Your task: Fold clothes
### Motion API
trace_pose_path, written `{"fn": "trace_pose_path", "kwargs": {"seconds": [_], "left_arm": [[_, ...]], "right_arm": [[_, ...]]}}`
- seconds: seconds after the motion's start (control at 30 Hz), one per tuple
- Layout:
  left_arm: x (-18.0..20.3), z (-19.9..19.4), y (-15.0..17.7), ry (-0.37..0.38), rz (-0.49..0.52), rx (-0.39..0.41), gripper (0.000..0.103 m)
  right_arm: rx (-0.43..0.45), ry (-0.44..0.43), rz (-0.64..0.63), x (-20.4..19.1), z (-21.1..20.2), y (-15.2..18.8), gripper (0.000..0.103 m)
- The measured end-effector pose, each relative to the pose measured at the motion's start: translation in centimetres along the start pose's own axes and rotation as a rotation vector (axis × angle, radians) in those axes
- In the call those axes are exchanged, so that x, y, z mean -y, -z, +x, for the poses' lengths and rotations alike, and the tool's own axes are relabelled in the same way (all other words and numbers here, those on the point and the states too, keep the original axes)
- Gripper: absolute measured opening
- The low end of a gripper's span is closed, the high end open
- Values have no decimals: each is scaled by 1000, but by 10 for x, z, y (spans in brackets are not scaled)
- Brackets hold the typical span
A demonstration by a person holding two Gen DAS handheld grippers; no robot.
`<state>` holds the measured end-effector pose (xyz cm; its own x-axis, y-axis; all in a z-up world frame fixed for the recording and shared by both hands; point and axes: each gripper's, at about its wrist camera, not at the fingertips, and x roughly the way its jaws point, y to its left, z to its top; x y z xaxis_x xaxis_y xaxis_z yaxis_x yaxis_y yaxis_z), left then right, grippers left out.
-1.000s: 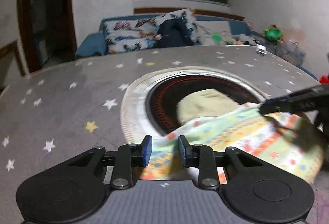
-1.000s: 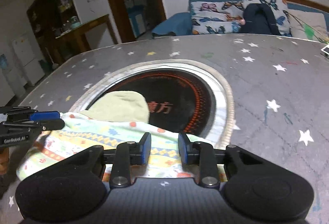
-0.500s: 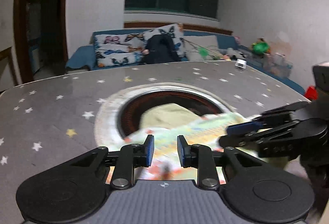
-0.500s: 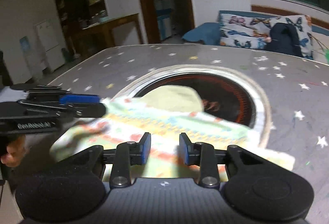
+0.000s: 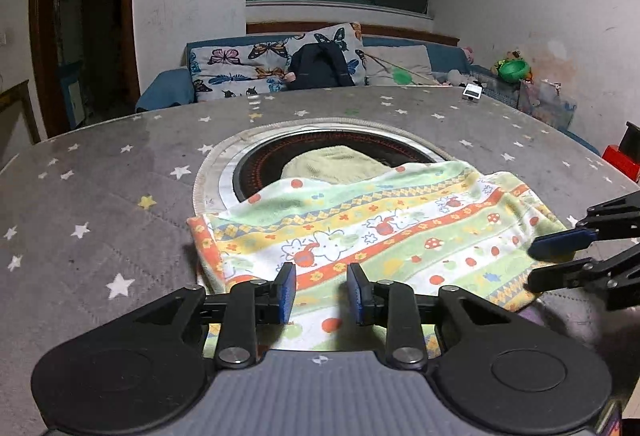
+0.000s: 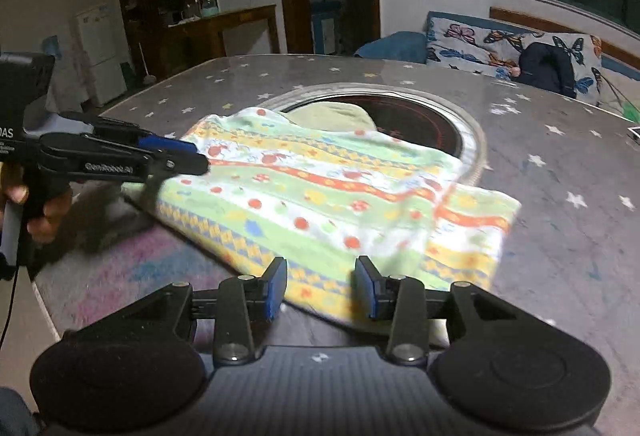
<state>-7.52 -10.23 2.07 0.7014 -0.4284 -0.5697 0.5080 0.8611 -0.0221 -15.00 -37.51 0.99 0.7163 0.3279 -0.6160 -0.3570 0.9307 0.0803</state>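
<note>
A colourful patterned cloth (image 5: 360, 232) with green, white and orange stripes lies folded on the grey star-print table; it also shows in the right wrist view (image 6: 320, 196). A pale yellow-green cloth (image 5: 332, 166) lies beyond it in the dark round recess. My left gripper (image 5: 321, 292) is open, low over the cloth's near edge, with nothing between its fingers. My right gripper (image 6: 322, 286) is open over the cloth's near edge, also empty. The right gripper shows in the left wrist view (image 5: 560, 260); the left gripper shows in the right wrist view (image 6: 180, 156).
The round dark recess (image 5: 256, 172) with a pale rim sits in the table's middle. A small white device (image 5: 472, 92) lies at the far table edge. A sofa with butterfly pillows (image 5: 248, 68) and a dark backpack stands behind the table.
Both grippers have opened wider and let the cloth go. The cloth, lifted and carried over half a second ago, now lies flat and folded on the table.
</note>
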Motion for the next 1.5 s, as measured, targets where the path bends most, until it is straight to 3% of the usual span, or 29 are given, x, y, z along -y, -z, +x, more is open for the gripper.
{"fn": "trace_pose_path", "kwargs": {"seconds": [0.13, 0.3, 0.47, 0.57, 0.67, 0.73, 0.93, 1.0, 1.1, 1.23, 1.5], "left_arm": [[-2, -8, -5, 6, -20, 34, 31], [0, 0, -2, 0, -21, 2, 31], [-8, 1, 5, -3, -40, -10, 33], [-15, -5, 3, -11, -66, 0, 34], [-24, -8, 2, -44, -90, 9, 36], [-30, -8, 2, -69, -111, 5, 44], [-43, -4, 7, -119, -175, -24, 55], [-45, -3, 7, -119, -188, -33, 59], [-46, -3, 7, -121, -196, -41, 74], [-46, -2, 6, -123, -205, -54, 83], [-40, 3, 6, -132, -212, -81, 98]], "right_arm": [[44, 12, 50, 12, -9, -14, 38], [88, 6, 117, 26, 12, -41, 38], [23, 25, 143, 39, 36, -36, 38], [40, 35, 158, 45, 28, -32, 40], [59, 99, 158, 50, 20, -32, 46], [45, 108, 171, 56, 21, -32, 46], [31, 130, 184, 61, 29, -27, 46], [38, 146, 198, 65, 26, -27, 51], [47, 170, 219, 72, 23, -26, 57], [49, 203, 264, 84, 21, -23, 66], [46, 201, 292, 86, 26, -20, 70]]}}
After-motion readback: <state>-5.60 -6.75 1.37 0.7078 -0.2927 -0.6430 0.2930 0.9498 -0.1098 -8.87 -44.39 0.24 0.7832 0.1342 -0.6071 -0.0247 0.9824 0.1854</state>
